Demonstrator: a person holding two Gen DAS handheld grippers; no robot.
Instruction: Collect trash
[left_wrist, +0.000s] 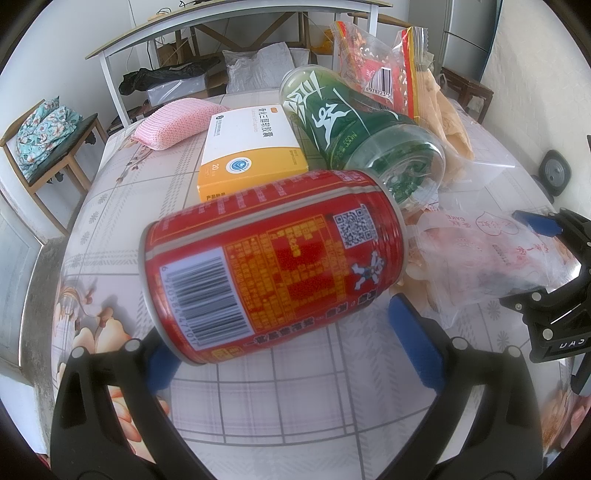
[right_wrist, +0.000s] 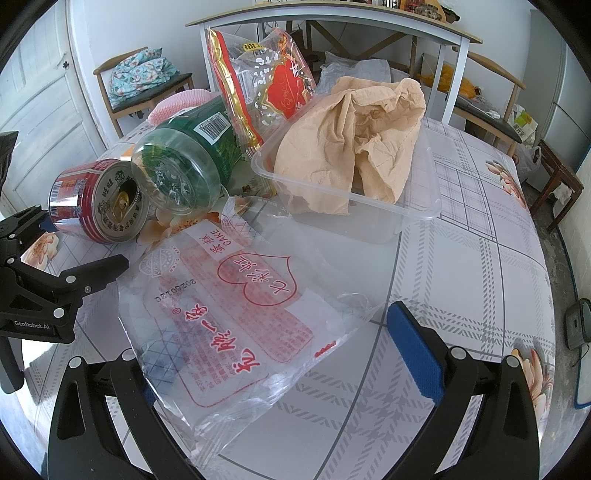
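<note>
Red drink can (left_wrist: 271, 262) is straddled by wide left tongs (left_wrist: 291, 343) for pickup; right tongs (right_wrist: 284, 362), wide, bracket the cake wrapper (right_wrist: 236, 325).

The green bottle (left_wrist: 354, 125) has "550ml" in small print on its label, next to big white Chinese writing. The white and orange box (left_wrist: 251, 147) shows the number "20" near a round blue sign. The red can (left_wrist: 273, 266) has a barcode with numbers starting "6 92", and a square QR code. The tall snack bag (left_wrist: 376, 74) has a barcode with "6978723" under it. The clear cake bag (right_wrist: 236, 317) says "CAKE", has the number "20260120", and shows red Chinese words inside a heart. The black left gripper (right_wrist: 48, 266) has a white "GenRobot.AI" label on its body.
</note>
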